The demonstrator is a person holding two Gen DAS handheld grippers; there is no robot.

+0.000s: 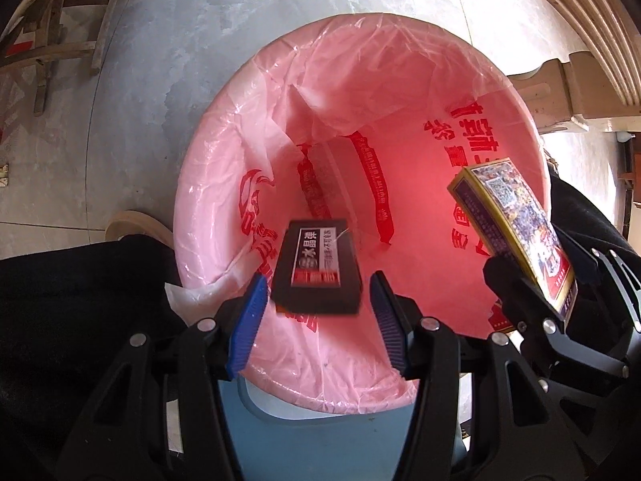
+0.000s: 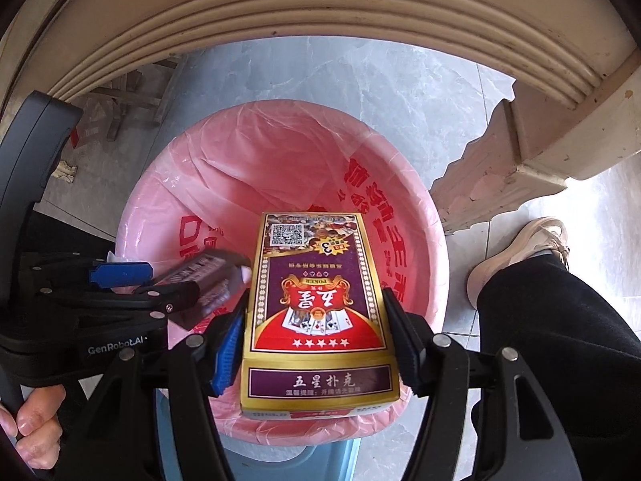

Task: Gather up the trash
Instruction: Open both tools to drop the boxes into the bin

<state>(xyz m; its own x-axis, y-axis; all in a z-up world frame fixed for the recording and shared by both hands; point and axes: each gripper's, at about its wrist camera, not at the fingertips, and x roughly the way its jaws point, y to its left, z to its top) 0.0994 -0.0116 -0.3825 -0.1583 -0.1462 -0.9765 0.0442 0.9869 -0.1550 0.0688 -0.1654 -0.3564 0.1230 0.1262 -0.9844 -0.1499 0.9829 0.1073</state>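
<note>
A bin lined with a pink printed bag [image 1: 208, 152] [image 2: 136, 208] stands on the floor under both grippers. My left gripper [image 1: 318, 280] [image 2: 174, 280] points down over the near rim with its jaws open. A black cigarette box [image 1: 320, 264] [image 2: 208, 276] hangs loose between them, motion-blurred, with a gap at each blue pad. My right gripper [image 2: 316, 296] [image 1: 537, 280] is shut on a gold and purple playing-card box [image 2: 316, 300] [image 1: 508, 216]. It holds that box by its long sides over the bin's mouth, on the right.
A cream carved table edge and leg [image 2: 500, 168] overhang the bin's far right side. A person's dark trouser leg and beige shoe [image 2: 521, 248] stand right of the bin, and a hand [image 2: 32, 421] holds the left gripper. A wooden stool [image 1: 52, 40] sits far left on grey tiles.
</note>
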